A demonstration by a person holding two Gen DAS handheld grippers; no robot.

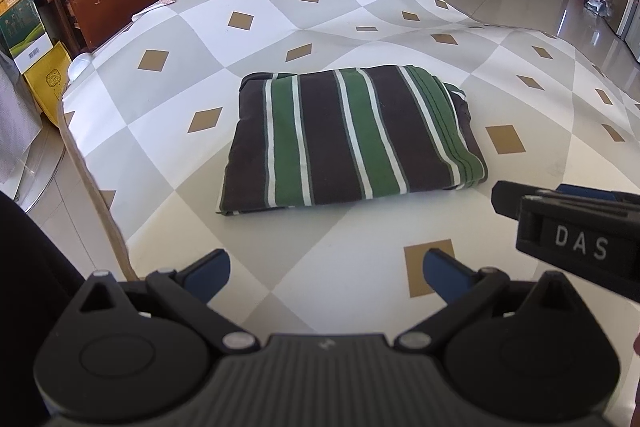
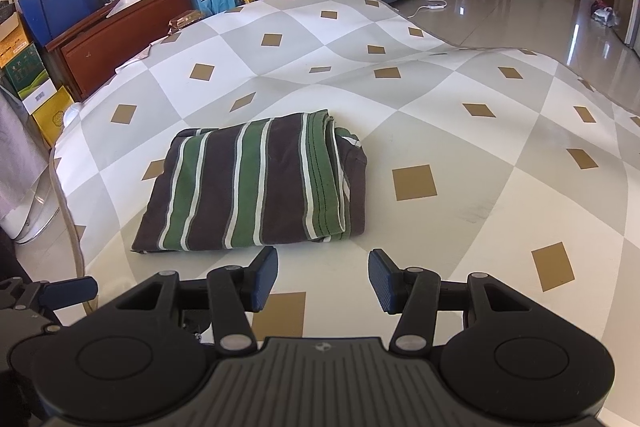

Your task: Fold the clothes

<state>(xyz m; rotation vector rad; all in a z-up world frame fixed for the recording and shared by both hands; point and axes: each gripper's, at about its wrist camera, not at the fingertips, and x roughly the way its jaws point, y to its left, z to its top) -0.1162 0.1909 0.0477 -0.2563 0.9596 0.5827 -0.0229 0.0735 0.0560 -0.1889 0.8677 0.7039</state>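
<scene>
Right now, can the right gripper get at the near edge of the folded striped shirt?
Probably yes. The right gripper has its jaws open and empty, pointing at the near edge of the striped shirt. Only bare checkered cloth lies between them. The left gripper sits off to the side, also open.

Both grippers are just hanging there angled downward, nothing between the fingers. Left gripper (image 1: 326,273) has its jaws spread wide; right gripper (image 2: 323,279) sits just off to its right, jaws parted too, blue pads (image 2: 265,279) facing each other.
</scene>
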